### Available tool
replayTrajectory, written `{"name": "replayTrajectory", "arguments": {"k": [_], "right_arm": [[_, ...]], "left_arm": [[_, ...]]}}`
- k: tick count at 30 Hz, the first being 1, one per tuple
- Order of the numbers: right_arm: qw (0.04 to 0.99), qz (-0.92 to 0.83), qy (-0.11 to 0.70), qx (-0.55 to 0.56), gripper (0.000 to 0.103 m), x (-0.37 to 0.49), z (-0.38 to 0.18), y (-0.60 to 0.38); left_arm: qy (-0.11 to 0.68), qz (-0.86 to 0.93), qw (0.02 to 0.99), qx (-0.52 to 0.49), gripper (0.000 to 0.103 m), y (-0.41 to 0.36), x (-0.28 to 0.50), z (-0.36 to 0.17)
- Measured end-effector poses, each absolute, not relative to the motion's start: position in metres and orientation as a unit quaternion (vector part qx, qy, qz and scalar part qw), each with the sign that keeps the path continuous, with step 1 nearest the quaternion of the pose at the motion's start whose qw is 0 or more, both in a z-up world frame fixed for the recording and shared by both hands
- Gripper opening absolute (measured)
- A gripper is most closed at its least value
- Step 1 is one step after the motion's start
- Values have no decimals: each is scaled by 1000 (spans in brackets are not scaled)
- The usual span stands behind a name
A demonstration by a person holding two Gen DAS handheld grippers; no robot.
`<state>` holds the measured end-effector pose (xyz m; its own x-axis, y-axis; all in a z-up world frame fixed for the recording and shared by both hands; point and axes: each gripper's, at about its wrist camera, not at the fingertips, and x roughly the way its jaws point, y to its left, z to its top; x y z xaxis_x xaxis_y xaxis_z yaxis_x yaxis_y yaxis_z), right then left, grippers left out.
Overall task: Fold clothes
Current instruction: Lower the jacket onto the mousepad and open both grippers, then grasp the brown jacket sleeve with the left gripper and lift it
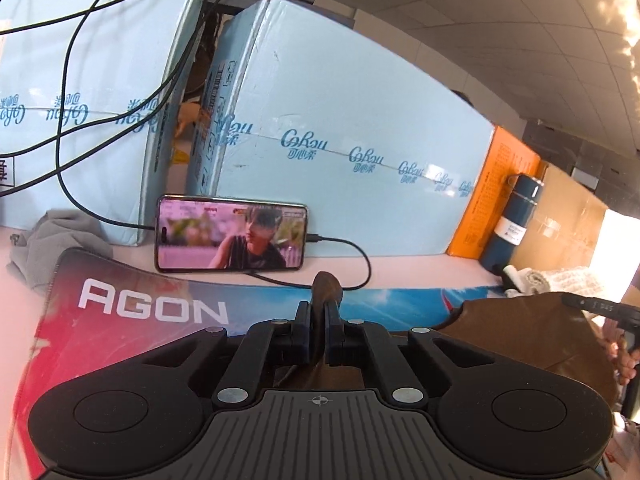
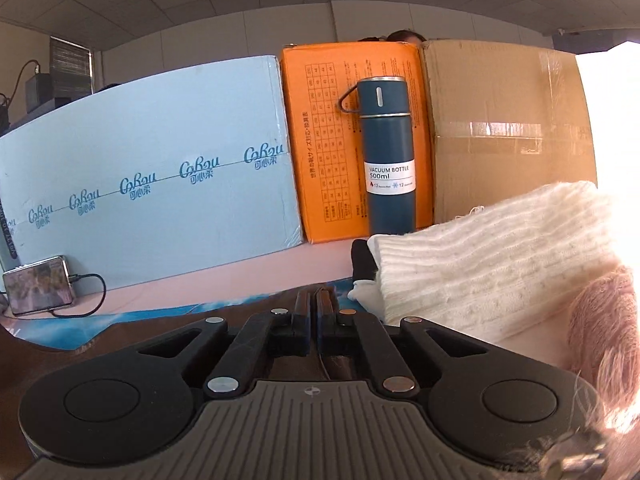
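Observation:
A brown garment lies on the printed desk mat. My left gripper is shut on it, and a pinched fold of brown cloth sticks up between the fingertips. In the right wrist view the same brown garment spreads to the left under the tool. There my right gripper is shut on a thin edge of the cloth. A hand shows at the right edge of the left wrist view.
A white knit garment and a pink fluffy one lie at the right. A blue vacuum bottle, an orange box, a cardboard box and light-blue boxes line the back. A charging phone and a grey cloth sit at the left.

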<state>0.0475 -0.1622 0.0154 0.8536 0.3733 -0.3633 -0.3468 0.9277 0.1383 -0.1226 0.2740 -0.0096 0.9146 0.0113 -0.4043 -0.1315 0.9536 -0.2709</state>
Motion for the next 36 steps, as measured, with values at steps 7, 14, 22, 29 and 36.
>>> {"name": "replayTrajectory", "arguments": {"k": [7, 14, 22, 29, 36], "right_arm": [[957, 161, 235, 61, 4, 61, -2, -170], [960, 150, 179, 152, 61, 11, 16, -187], [893, 322, 207, 237, 88, -26, -2, -167], [865, 339, 260, 263, 88, -19, -21, -162], [872, 337, 254, 246, 88, -21, -22, -161]], "left_arm": [[251, 78, 953, -149, 12, 285, -103, -36], [191, 122, 935, -272, 79, 308, -141, -21], [138, 142, 892, -407, 99, 292, -216, -6], [184, 136, 887, -401, 100, 259, -239, -15], [198, 90, 875, -432, 101, 253, -207, -37]]}}
